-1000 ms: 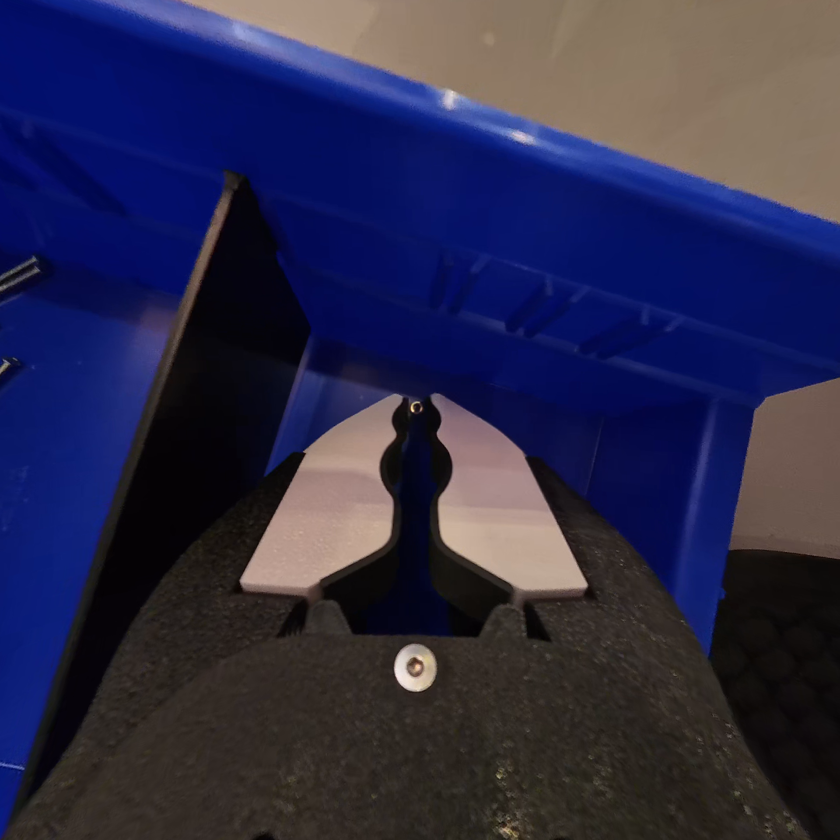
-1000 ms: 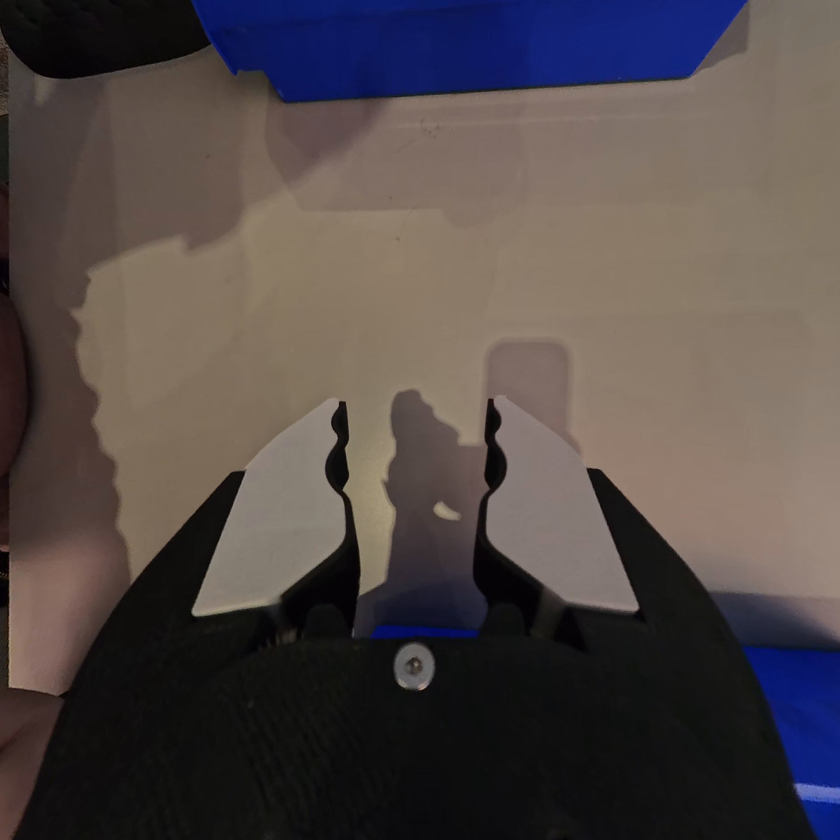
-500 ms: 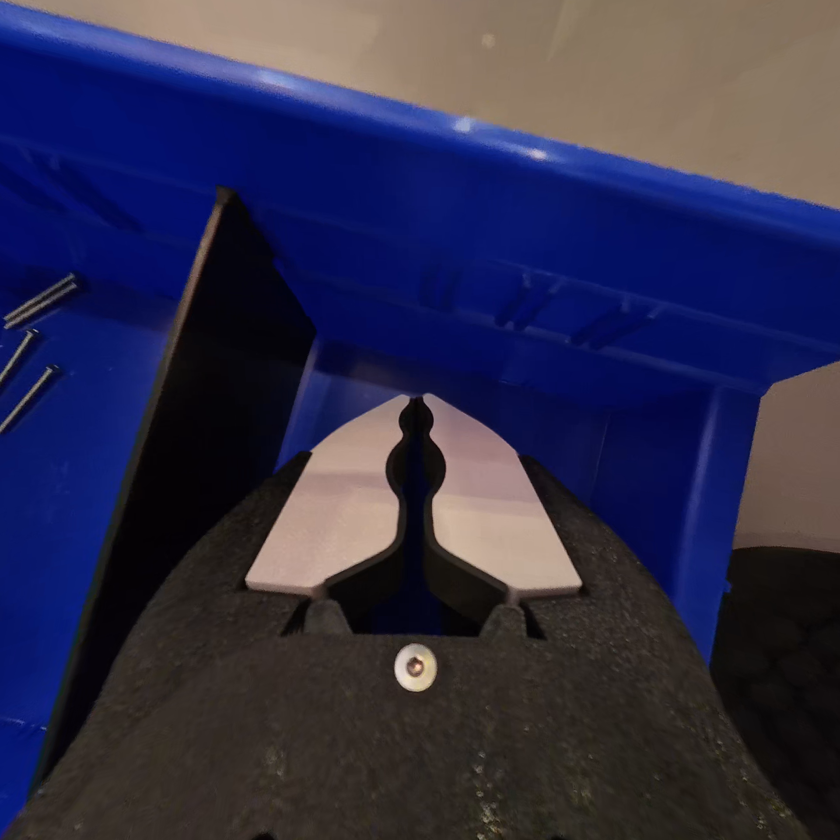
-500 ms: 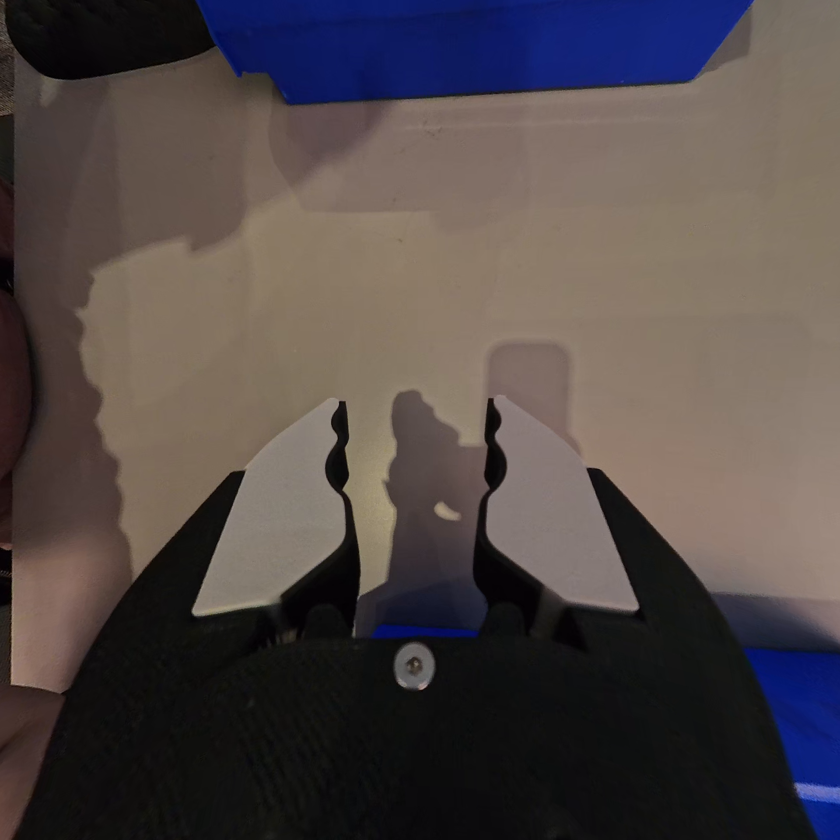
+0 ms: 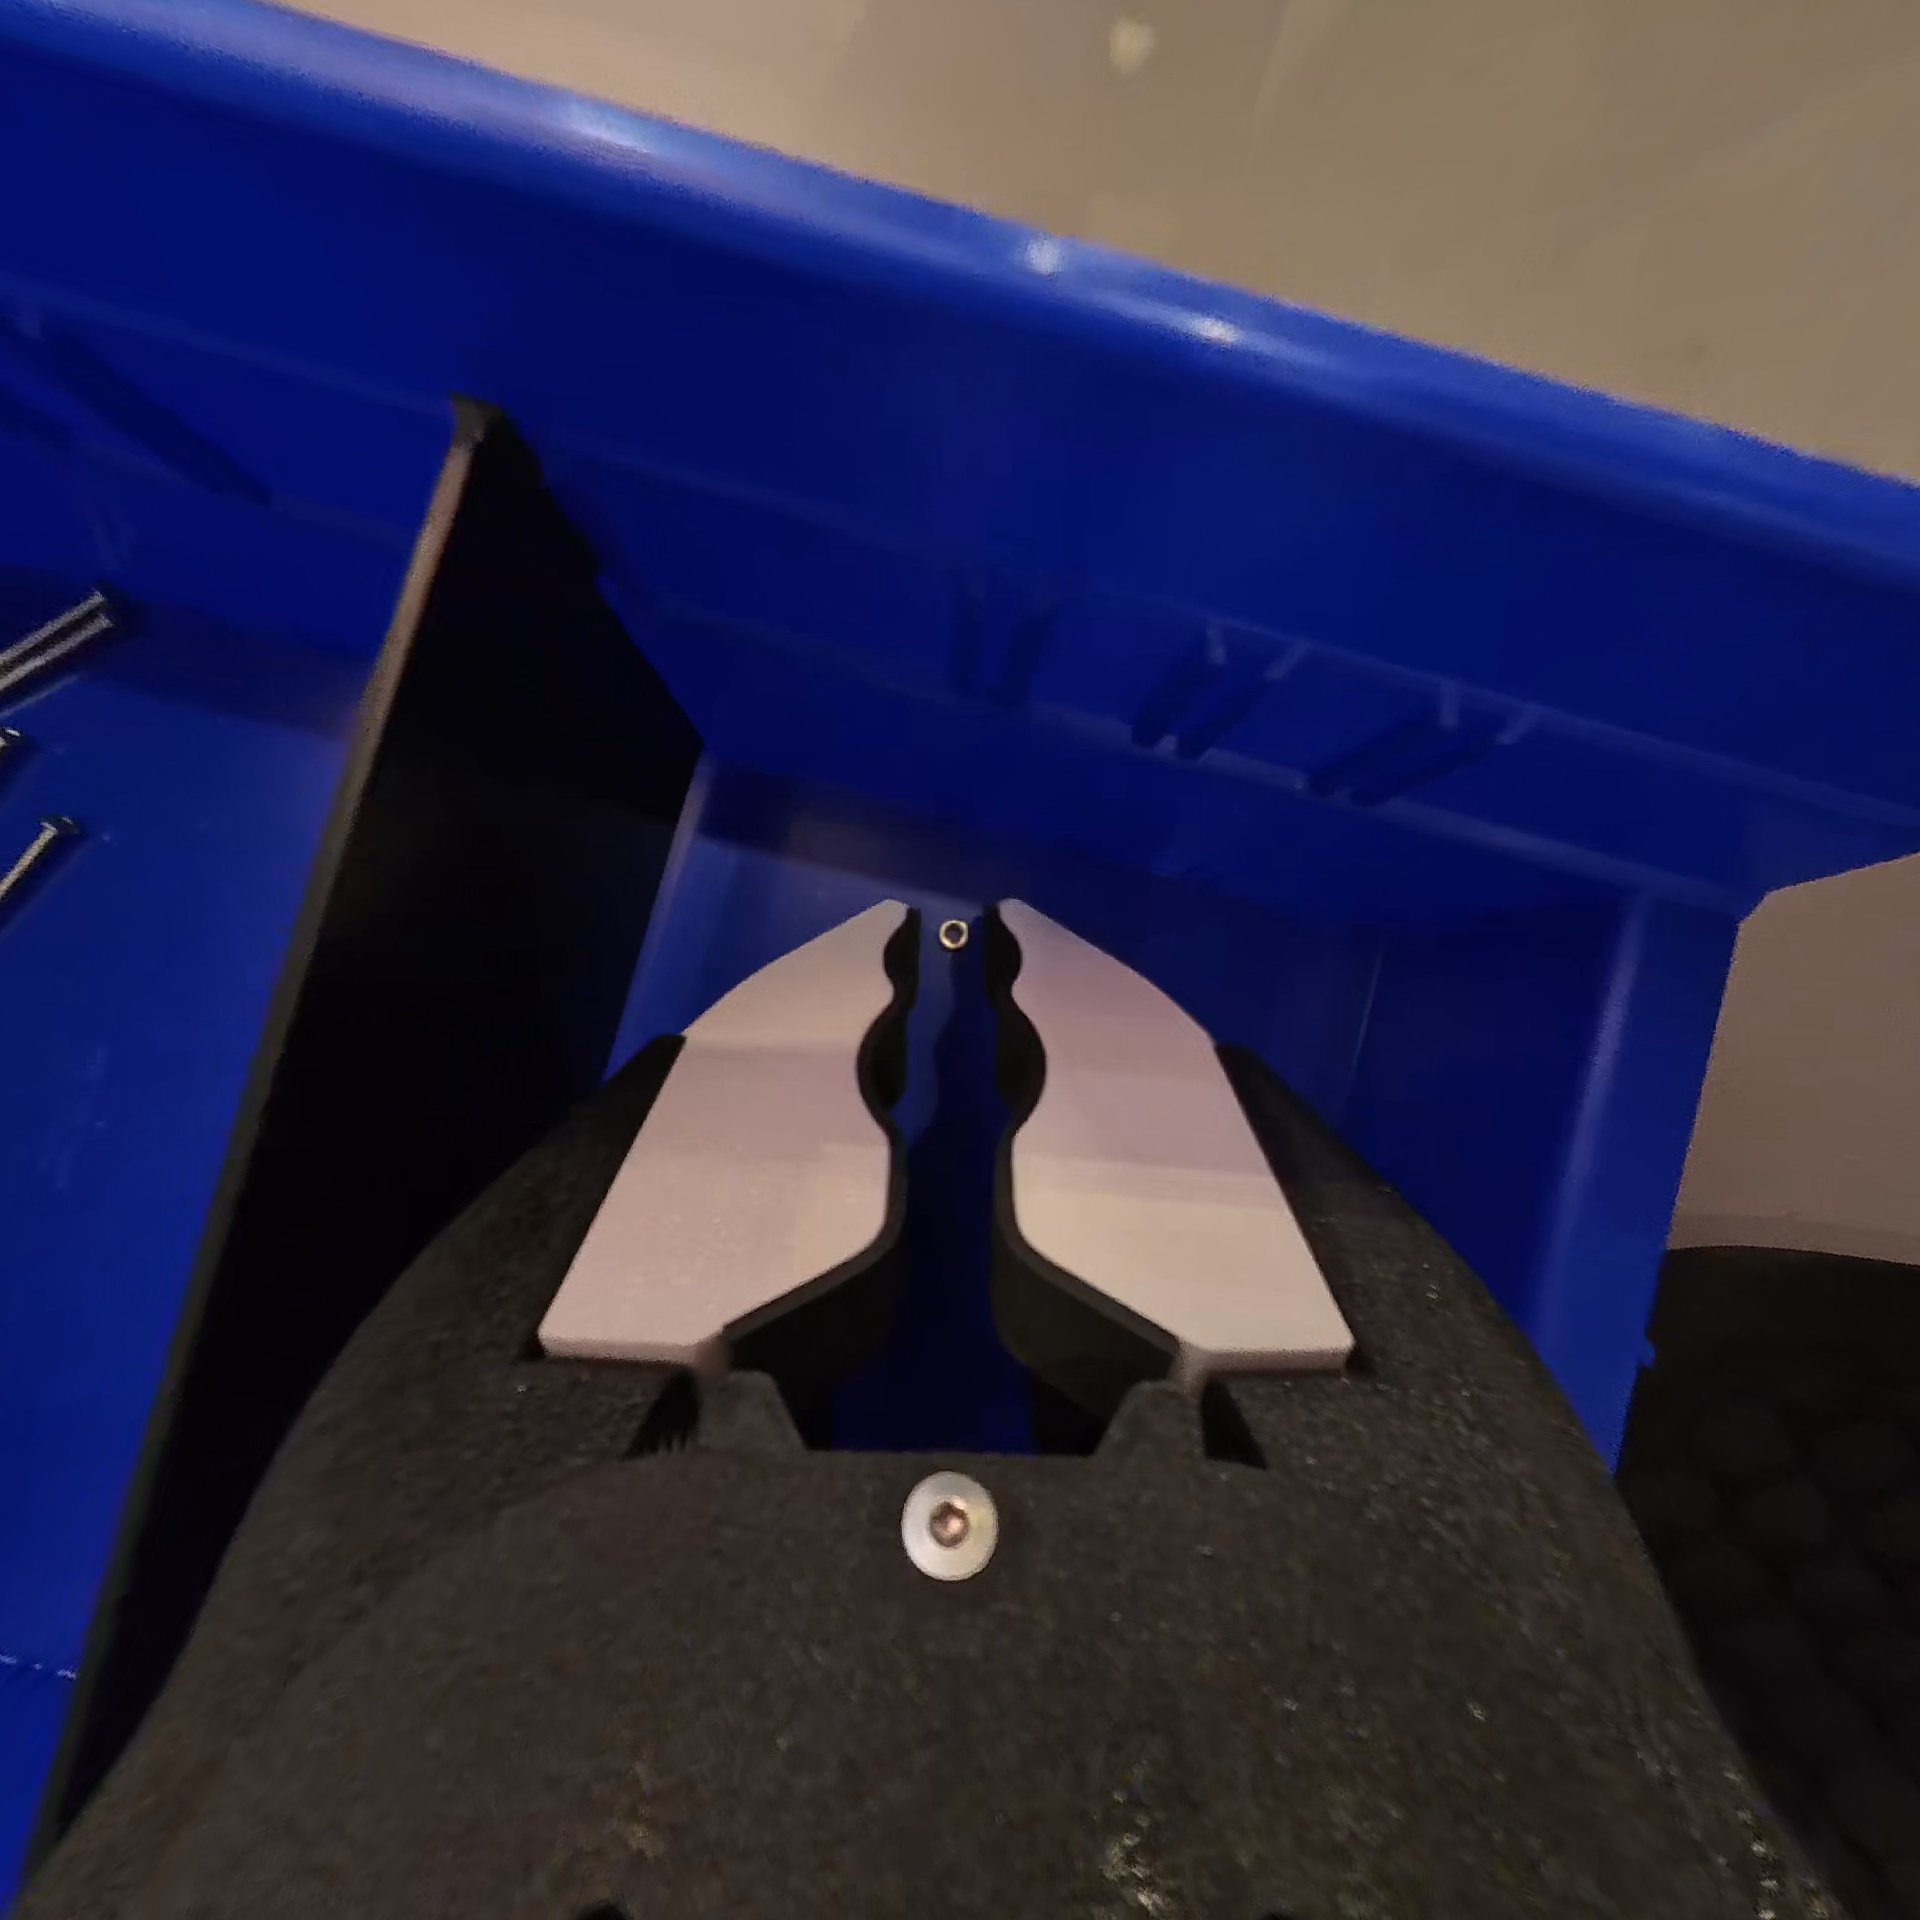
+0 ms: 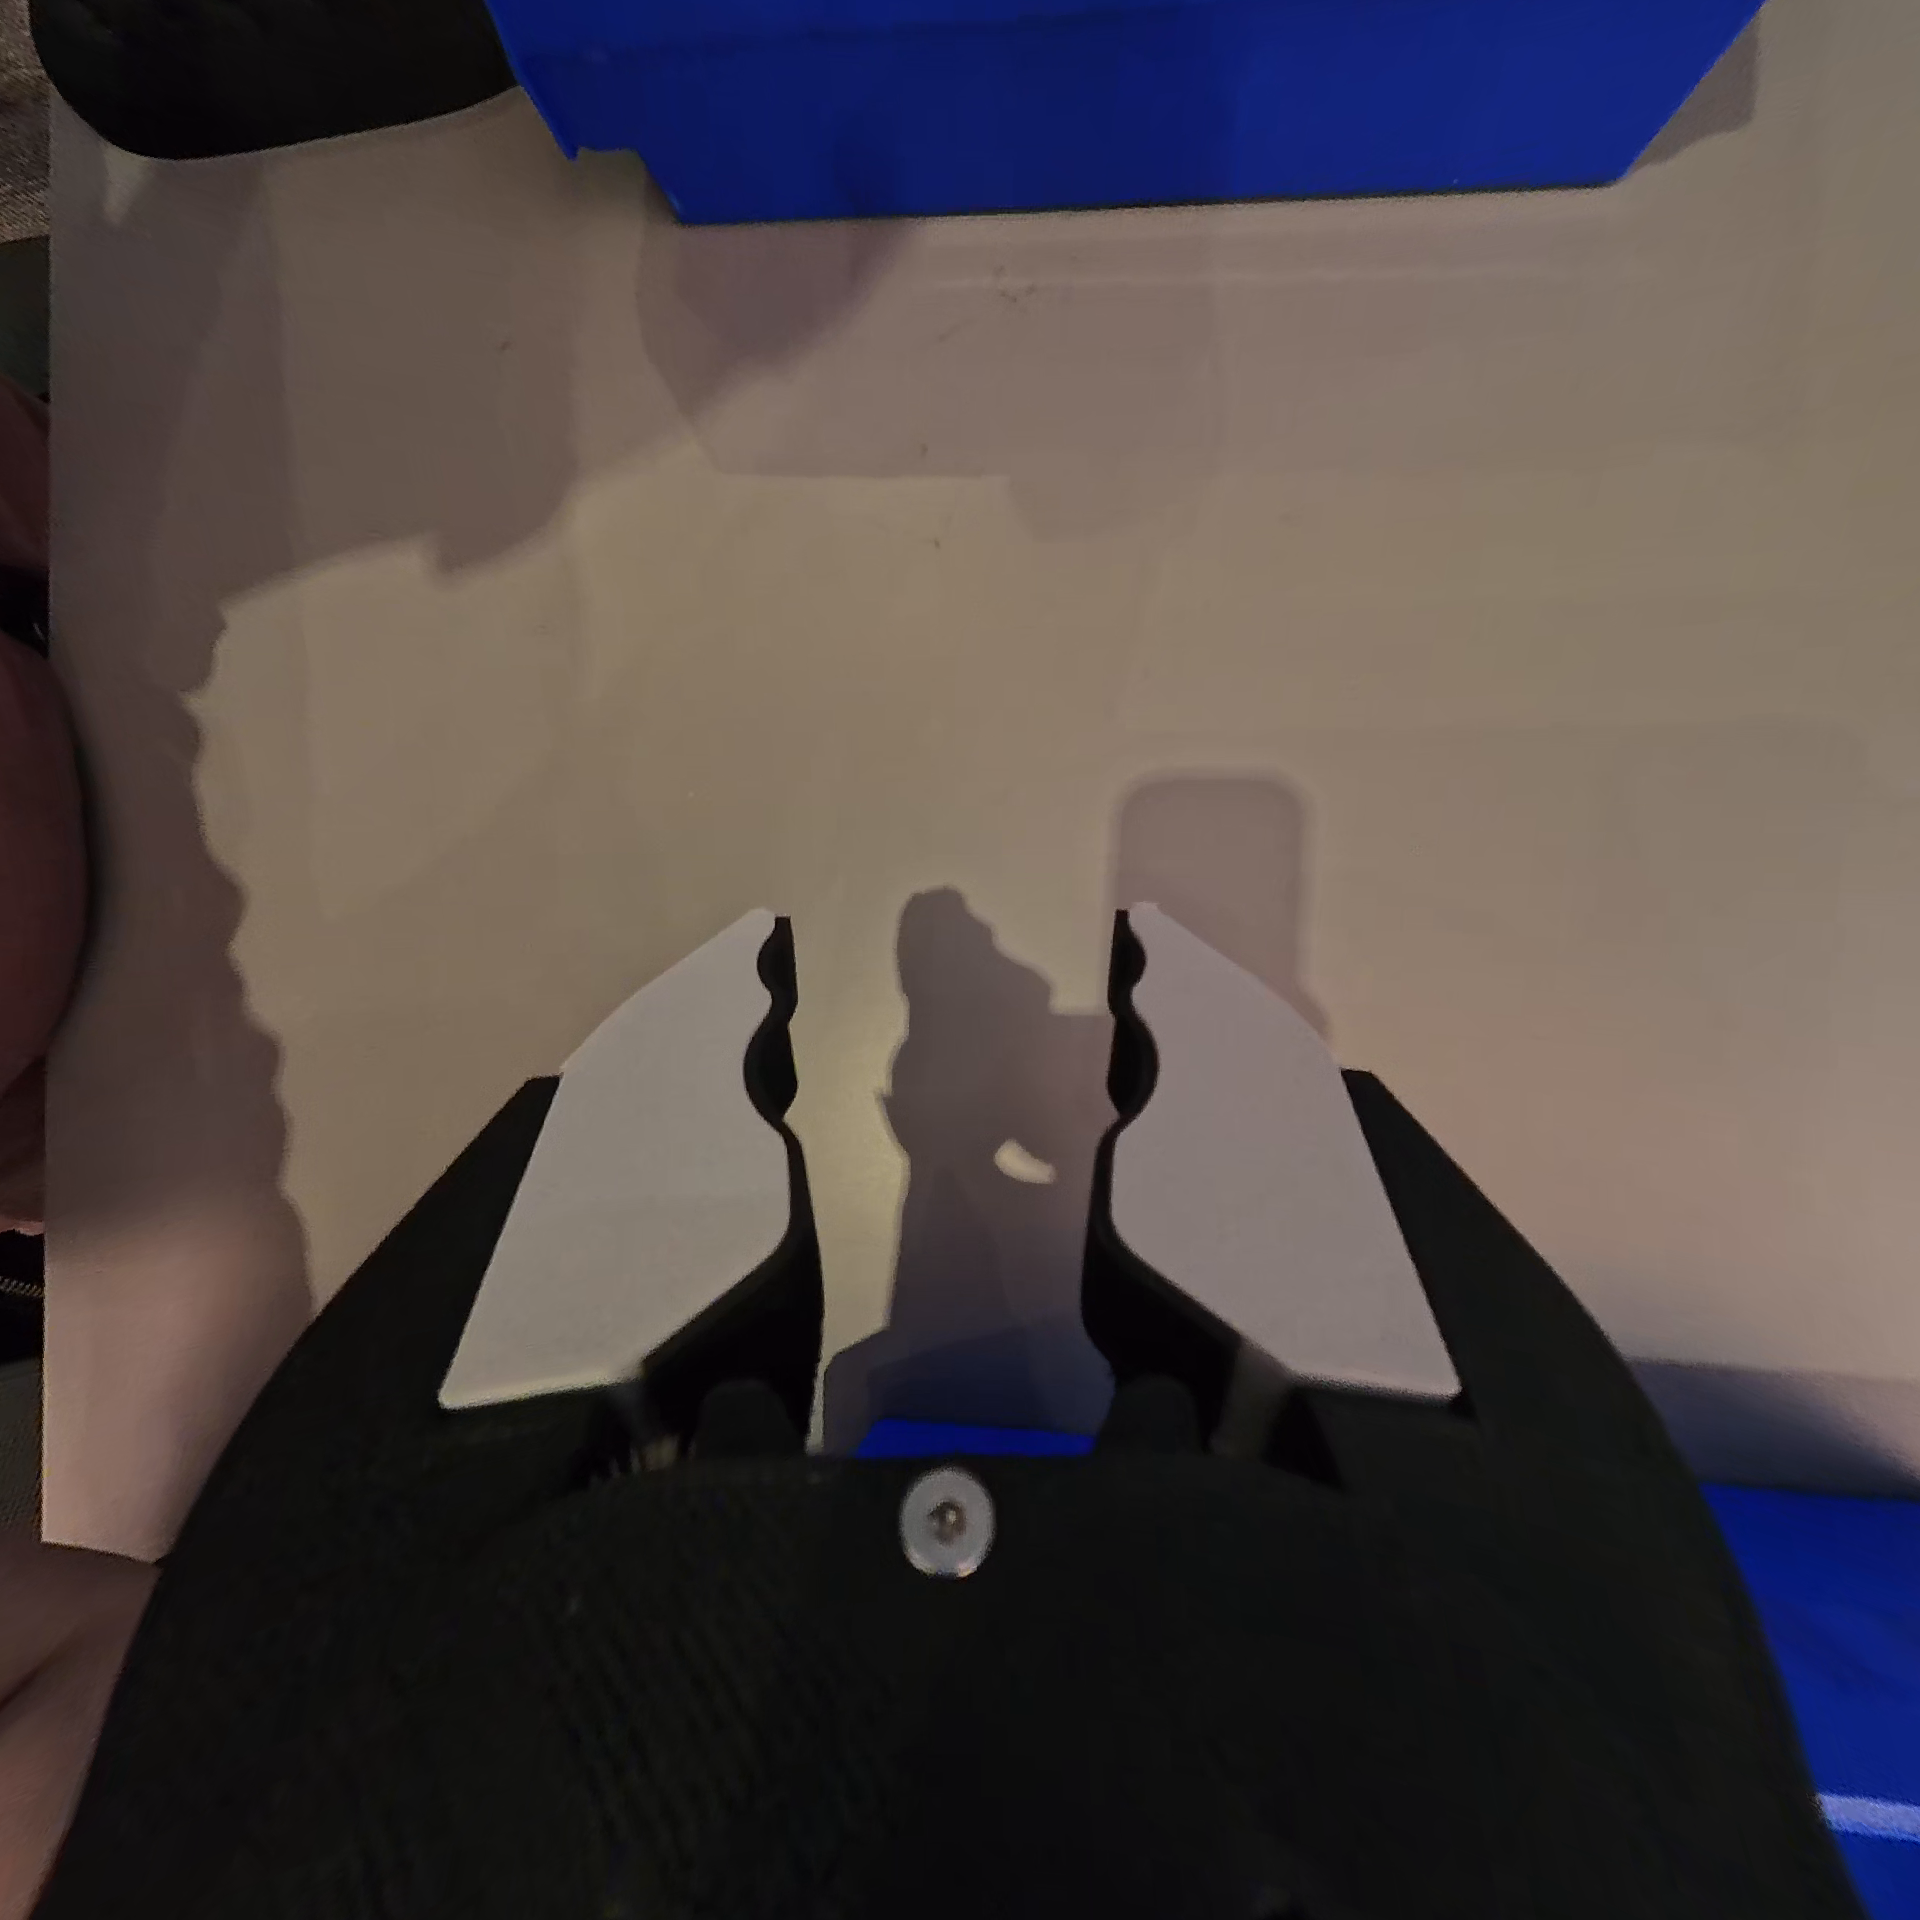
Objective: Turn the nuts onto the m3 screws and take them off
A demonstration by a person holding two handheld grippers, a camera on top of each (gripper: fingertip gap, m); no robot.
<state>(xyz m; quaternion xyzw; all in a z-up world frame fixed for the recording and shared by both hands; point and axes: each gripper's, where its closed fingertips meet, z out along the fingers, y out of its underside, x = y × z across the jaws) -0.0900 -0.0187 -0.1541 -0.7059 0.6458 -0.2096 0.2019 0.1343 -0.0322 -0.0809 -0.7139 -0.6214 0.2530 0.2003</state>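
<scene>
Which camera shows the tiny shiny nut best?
The left wrist view. There the nut sits as a small ring on the floor of the blue bin, right between the tips of the left tool, which are slightly apart. The right wrist view shows no nut, only the open right tool over the pale table.

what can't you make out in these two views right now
- Nut, left wrist view: too small to tell whether the left gripper touches it or it lies on the bin floor.
- Screws, left wrist view: cut off by the left edge, count unclear.
- Bin floor near the camera: hidden by the gripper body.
- Right wrist view: second bin cut off at the top, contents unseen. Right gripper open, empty.
</scene>
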